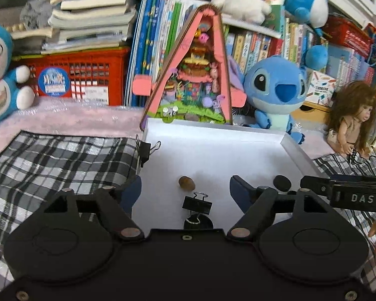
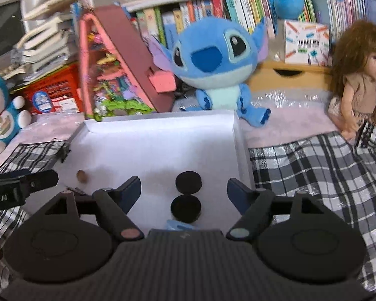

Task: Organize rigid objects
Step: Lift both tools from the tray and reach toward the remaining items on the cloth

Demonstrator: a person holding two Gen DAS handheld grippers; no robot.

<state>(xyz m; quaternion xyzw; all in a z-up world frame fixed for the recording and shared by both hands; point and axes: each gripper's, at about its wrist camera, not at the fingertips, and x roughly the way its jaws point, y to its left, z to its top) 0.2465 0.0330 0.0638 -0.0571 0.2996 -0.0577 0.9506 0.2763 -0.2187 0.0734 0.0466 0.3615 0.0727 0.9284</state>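
binder clip partly hidden behind left gripper body.

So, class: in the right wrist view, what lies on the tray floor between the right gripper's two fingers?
Two black discs, one behind the other, untouched on the white tray. Right wrist view.

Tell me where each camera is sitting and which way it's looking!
Left wrist: rides on the left gripper, looking forward and down into the white tray at a binder clip and a brown nut; its open fingers show, and the right gripper's tip.
Right wrist: rides on the right gripper, looking at two black discs; the left gripper's tip peeks in.
Both share the tray, nut and blue plush.
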